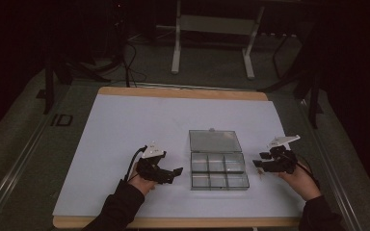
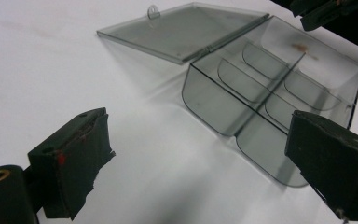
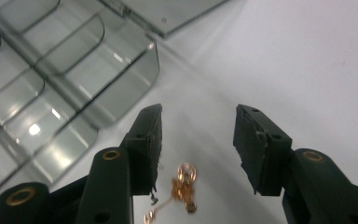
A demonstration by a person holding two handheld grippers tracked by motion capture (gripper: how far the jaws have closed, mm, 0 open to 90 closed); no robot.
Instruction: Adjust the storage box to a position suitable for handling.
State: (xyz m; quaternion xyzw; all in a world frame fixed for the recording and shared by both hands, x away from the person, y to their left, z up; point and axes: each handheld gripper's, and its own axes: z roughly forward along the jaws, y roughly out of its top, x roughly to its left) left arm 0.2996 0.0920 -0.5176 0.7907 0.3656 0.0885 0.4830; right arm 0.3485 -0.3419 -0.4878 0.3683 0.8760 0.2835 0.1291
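Note:
A clear plastic compartment box point(image 1: 218, 181) point(image 2: 209, 100) point(image 3: 130, 84) sits on the white mat with its lid point(image 1: 214, 141) point(image 2: 182, 30) folded flat behind it. Its compartments look empty. My left gripper point(image 1: 175, 173) point(image 2: 200, 154) is just left of the box, pointing at it, jaws wide open with nothing between them. My right gripper point(image 1: 261, 160) point(image 3: 198, 135) is just right of the box, open. A small gold-coloured chain point(image 3: 184, 186) point(image 1: 259, 171) lies on the mat under and between its jaws; the pads do not touch it.
The white mat point(image 1: 125, 125) covers a wooden-edged table point(image 1: 183, 92). Beyond the table's far edge stand a white frame's legs point(image 1: 176, 53) and cables on the floor. The right gripper's tip point(image 2: 326, 11) shows past the box in the left gripper view.

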